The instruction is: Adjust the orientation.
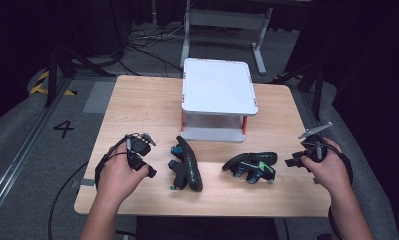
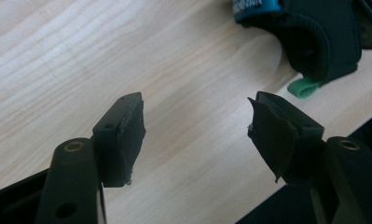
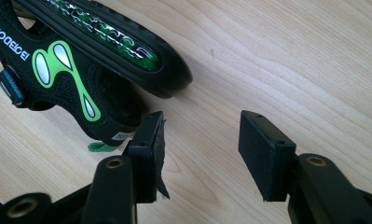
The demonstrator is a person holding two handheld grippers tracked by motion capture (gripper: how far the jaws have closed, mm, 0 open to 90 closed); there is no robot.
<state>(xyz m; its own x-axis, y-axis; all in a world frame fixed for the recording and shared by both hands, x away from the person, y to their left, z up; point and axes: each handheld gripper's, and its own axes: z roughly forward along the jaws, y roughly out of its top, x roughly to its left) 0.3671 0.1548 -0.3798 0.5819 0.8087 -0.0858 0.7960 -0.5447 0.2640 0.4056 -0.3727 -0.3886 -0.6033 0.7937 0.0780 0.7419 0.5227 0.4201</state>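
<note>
Two black sandals with green and blue trim lie on their sides on the wooden table (image 1: 137, 100). The left sandal (image 1: 188, 165) is just right of my left gripper (image 1: 151, 157). In the left gripper view its heel strap (image 2: 314, 42) lies beyond the open left gripper (image 2: 195, 121), apart from the jaws. The right sandal (image 1: 252, 166) lies left of my right gripper (image 1: 293, 161). In the right gripper view this sandal (image 3: 81, 60) sits close beside the left fingertip of the open right gripper (image 3: 200, 135). Only bare wood lies between each pair of jaws.
A white two-level rack (image 1: 219, 87) stands at the back middle of the table, behind the sandals. A grey metal frame (image 1: 222, 22) and cables are on the floor beyond. The table's front edge (image 1: 202, 212) is near both hands.
</note>
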